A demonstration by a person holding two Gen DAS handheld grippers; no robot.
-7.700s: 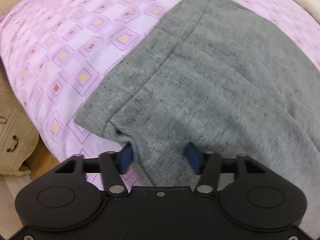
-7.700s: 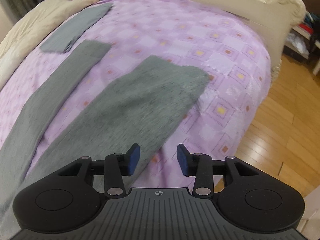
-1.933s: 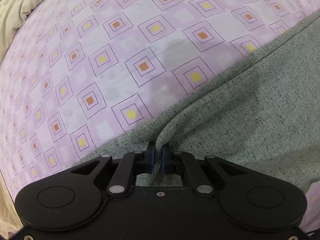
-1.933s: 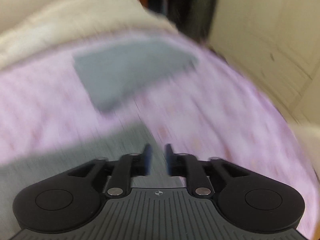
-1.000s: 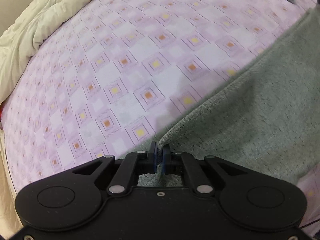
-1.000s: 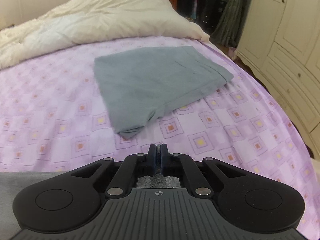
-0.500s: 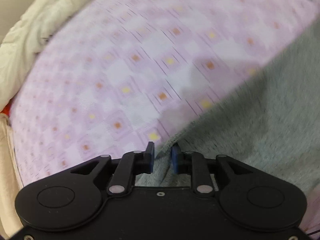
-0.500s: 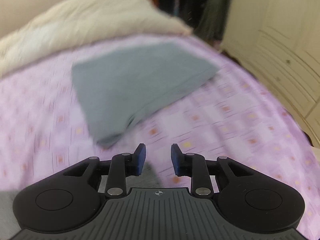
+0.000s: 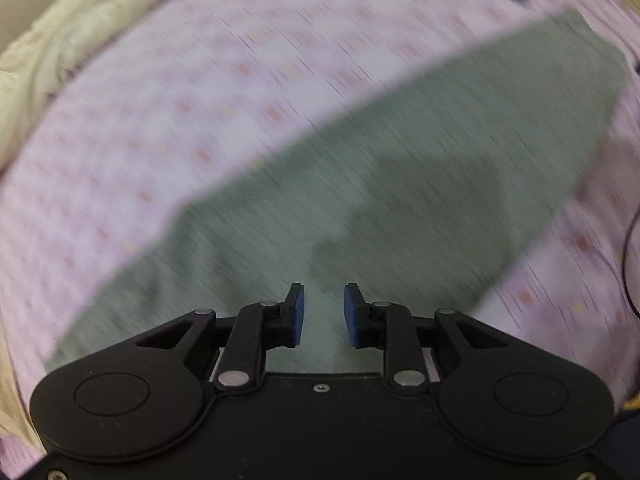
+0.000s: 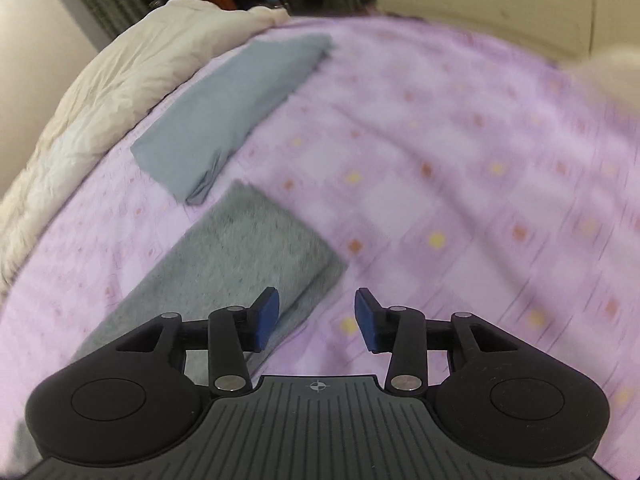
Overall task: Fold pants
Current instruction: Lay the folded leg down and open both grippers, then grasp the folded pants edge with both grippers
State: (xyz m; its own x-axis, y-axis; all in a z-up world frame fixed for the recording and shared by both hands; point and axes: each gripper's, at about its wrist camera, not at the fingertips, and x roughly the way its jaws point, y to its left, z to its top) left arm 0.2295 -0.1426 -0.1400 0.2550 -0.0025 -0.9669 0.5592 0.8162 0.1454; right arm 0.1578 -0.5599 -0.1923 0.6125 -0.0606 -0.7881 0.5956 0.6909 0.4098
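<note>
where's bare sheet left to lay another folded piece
Widest free patch: purple sheet right of the gray pants and folded blue-gray garment. Another lies between the pants and cream duvet. Crowded where garment and pants nearly meet.

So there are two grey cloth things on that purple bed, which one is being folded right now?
Start from the purple patterned bedspread, with the cream duvet bunched along its far side. The pants are the grey strip nearest the open right gripper, its end under the fingertips. They look fuzzy and speckled, unlike the smoother blue-grey folded cloth lying beyond them by the duvet.
</note>
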